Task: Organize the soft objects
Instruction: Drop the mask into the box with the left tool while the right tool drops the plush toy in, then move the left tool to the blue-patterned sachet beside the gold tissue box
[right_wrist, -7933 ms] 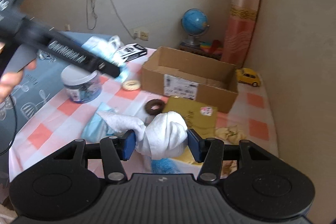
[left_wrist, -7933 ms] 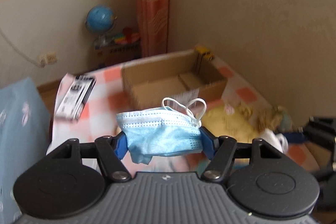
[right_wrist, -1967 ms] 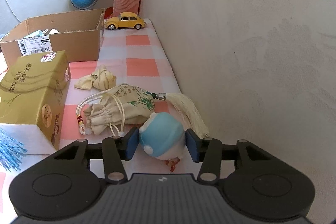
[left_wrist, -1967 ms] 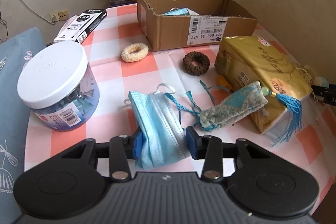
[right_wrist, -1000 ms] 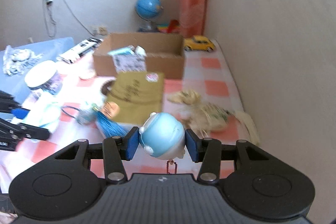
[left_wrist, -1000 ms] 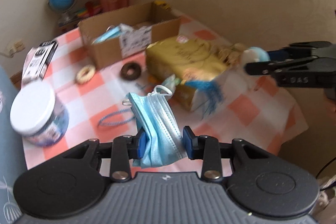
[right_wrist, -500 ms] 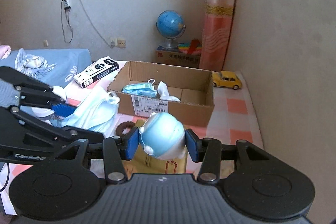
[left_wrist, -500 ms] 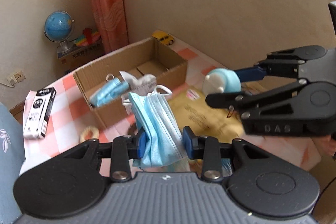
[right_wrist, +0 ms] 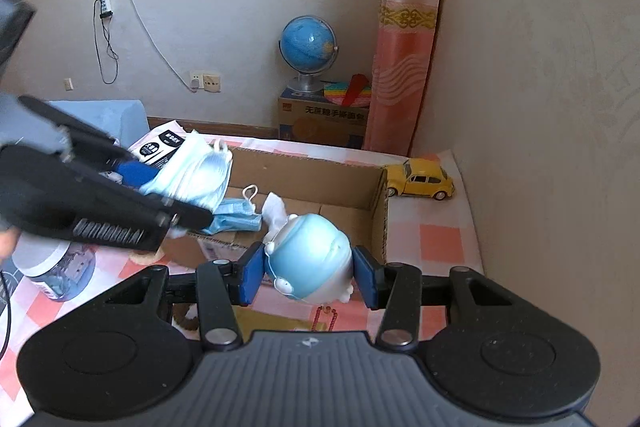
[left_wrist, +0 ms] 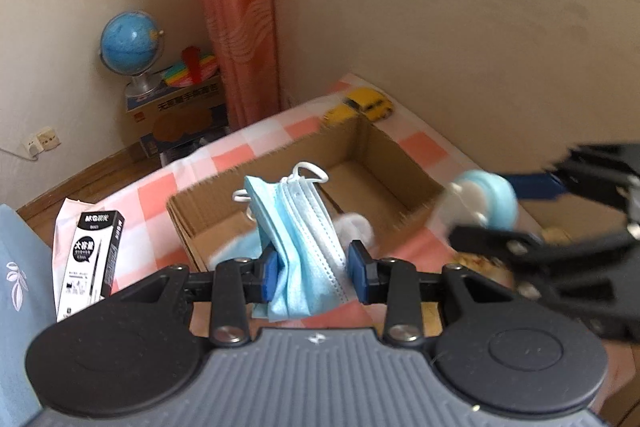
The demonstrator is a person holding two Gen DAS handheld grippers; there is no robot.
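My left gripper point(left_wrist: 316, 271) is shut on a folded blue face mask point(left_wrist: 298, 227) and holds it above the left part of the open cardboard box point(left_wrist: 384, 163). My right gripper point(right_wrist: 309, 273) is shut on a round blue and white soft toy point(right_wrist: 310, 259) and holds it above the box's near wall point(right_wrist: 378, 223). In the box lie another blue mask point(right_wrist: 236, 219) and a white cloth point(right_wrist: 274, 209). The right gripper with the toy point(left_wrist: 486, 201) shows blurred at the right of the left wrist view. The left gripper with its mask point(right_wrist: 196, 179) shows at the left of the right wrist view.
A yellow toy car point(right_wrist: 420, 181) stands behind the box by the wall. A black and white carton point(left_wrist: 90, 259) lies left of the box. A white-lidded jar point(right_wrist: 56, 263) stands at the left on the checked tablecloth point(right_wrist: 432, 239). A globe point(right_wrist: 308, 45) stands on a box beyond the table.
Both grippers have moved forward toward the box with their loads held. The left one now hangs its mask over the box's left part; the right one has come up to the near wall.
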